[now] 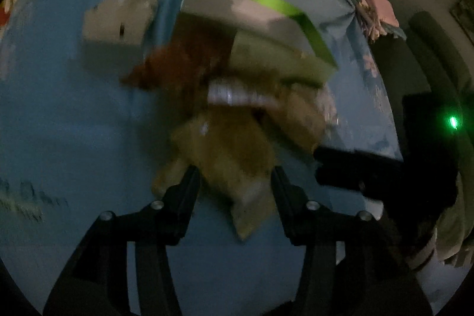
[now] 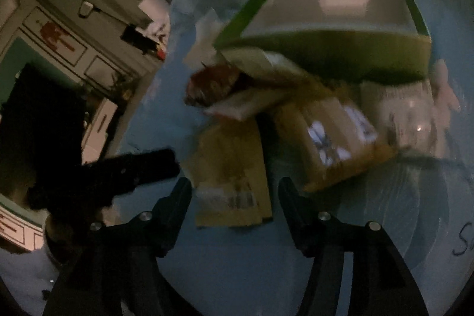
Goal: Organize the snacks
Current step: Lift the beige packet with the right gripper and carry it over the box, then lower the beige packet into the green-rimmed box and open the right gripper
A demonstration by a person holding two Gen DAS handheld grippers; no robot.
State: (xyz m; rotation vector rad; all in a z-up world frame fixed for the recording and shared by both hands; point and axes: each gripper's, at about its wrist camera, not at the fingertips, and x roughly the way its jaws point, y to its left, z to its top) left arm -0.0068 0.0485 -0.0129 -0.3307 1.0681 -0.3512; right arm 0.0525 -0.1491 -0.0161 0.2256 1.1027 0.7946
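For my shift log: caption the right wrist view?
Open right gripper above yellow snack packets beside green box.

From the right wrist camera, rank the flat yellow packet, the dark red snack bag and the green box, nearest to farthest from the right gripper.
1. Flat yellow packet: just ahead of the right gripper, between its open fingers.
2. Dark red snack bag: farther, left of centre.
3. Green box: farthest, open, behind the snack pile.

Cardboard box (image 2: 334, 19) – matt green; snack packets (image 2: 234, 168) – crinkled foil; cloth (image 1: 59, 123).
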